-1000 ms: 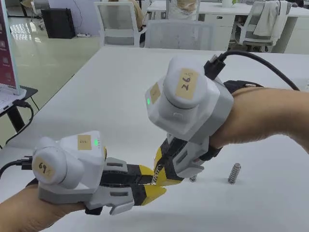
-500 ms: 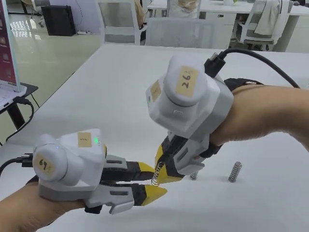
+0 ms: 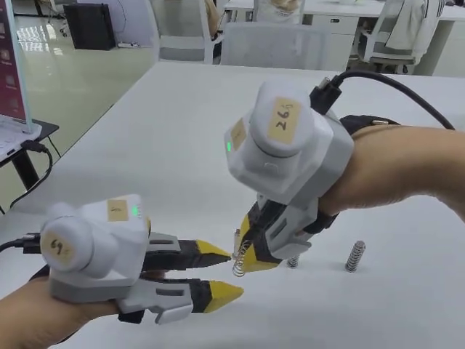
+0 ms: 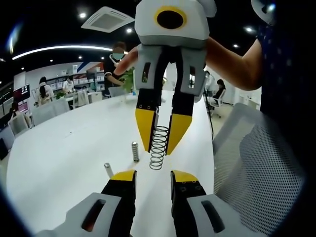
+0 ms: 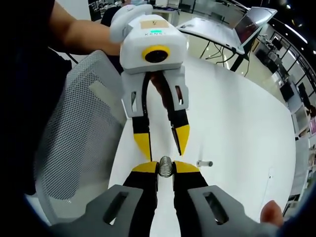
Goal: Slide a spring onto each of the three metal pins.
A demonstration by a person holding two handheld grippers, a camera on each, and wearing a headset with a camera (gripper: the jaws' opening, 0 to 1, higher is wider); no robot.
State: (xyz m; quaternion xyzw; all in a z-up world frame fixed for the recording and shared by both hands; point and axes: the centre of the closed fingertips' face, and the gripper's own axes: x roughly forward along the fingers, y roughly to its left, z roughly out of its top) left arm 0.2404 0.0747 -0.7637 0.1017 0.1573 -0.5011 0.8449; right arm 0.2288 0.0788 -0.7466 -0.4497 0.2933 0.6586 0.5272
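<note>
A spring (image 4: 159, 148) is pinched in the right tool (image 3: 251, 256) near the bench (image 3: 145, 145) edge; the left tool (image 3: 229, 272) is held spread, empty, just beside it.

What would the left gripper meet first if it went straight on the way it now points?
Most likely the spring clamped in the right gripper, hanging just ahead of the left gripper and its open jaws; depth is hard to judge.

left gripper (image 3: 221, 271) lying pretty much level, jaws apart, right gripper (image 3: 251, 254) tipped down nose to nose with it, pinching a spring (image 5: 166, 167)
</note>
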